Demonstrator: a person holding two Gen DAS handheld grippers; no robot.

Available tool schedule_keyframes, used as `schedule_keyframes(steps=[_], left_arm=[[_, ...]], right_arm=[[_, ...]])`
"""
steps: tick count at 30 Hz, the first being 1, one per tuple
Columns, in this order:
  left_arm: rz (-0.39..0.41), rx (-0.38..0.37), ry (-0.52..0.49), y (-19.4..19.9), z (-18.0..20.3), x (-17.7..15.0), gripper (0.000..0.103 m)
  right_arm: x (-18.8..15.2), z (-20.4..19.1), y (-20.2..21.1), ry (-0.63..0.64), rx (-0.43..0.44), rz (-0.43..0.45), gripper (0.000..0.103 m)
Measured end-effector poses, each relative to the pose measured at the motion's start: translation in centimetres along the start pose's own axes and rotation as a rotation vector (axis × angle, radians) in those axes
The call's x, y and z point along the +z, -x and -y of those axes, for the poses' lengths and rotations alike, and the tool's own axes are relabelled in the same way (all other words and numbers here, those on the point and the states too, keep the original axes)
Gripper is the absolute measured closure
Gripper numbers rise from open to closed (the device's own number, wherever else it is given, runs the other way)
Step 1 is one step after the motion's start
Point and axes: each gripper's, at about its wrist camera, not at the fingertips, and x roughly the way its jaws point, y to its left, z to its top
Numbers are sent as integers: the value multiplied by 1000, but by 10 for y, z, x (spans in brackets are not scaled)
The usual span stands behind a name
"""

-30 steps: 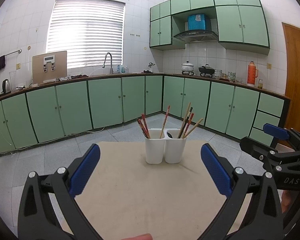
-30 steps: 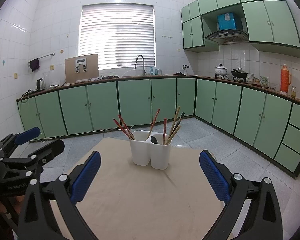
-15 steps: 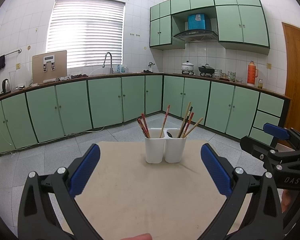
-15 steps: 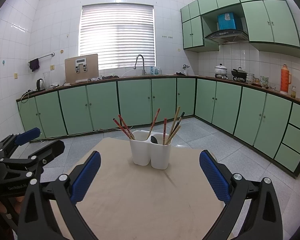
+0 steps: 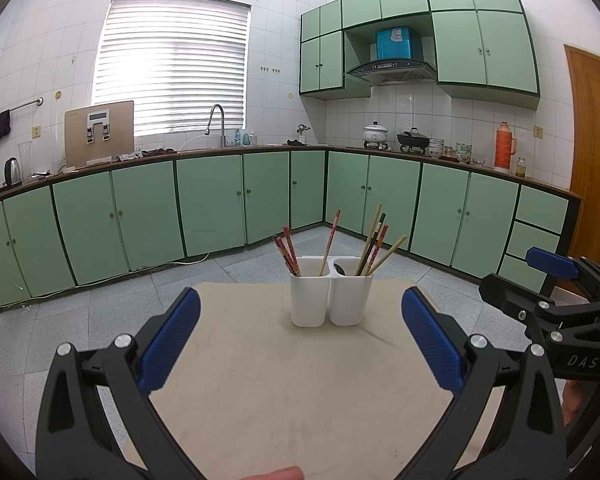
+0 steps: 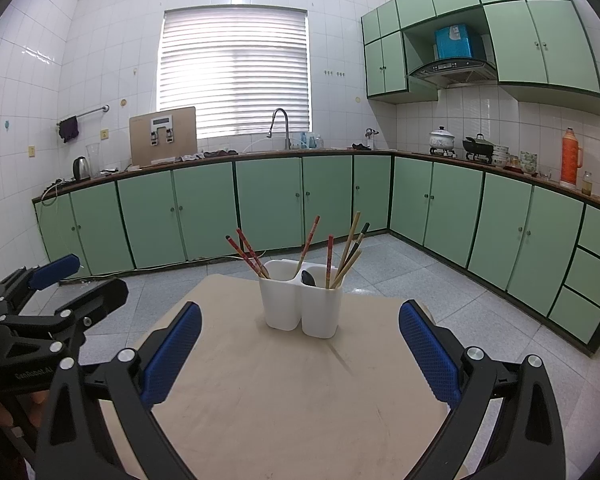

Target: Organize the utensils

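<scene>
Nearest the left wrist camera, the left tool point(image 5: 300, 336) is spread wide with nothing between its blue pads; a fingertip point(image 5: 274, 473) shows at the bottom edge of that view only. The right tool point(image 6: 300, 340) is likewise spread wide and empty. Each view catches the other tool from the side: the right one at the right edge of the left view, marked "DAS", the left one at the left edge of the right view.

Both hover over a beige surface point(image 5: 300, 392), well short of the white two-compartment utensil holder point(image 5: 331, 298) standing upright toward its far edge. The left compartment holds red chopsticks point(image 5: 288, 250) leaning left and one more leaning right. The right compartment holds a mix of red, dark and pale wooden chopsticks point(image 5: 374, 246) fanned to the right, plus a dark spoon point(image 6: 309, 278) whose bowl shows more plainly in the right view.

Beyond lie a grey tiled floor point(image 6: 412, 276), green base cabinets point(image 5: 212, 204), a faucet point(image 5: 216, 124) under the blinds, and an orange thermos point(image 6: 572, 158). Only the left view shows the wooden door point(image 5: 594, 152).
</scene>
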Motion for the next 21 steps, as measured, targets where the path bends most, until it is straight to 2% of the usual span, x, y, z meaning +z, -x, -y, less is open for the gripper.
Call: schedule_keyframes(steps=[21], left_arm=[[-1, -1, 0, -1, 0, -2, 5]], right_arm=[[0, 1, 0, 0, 1, 0, 6]])
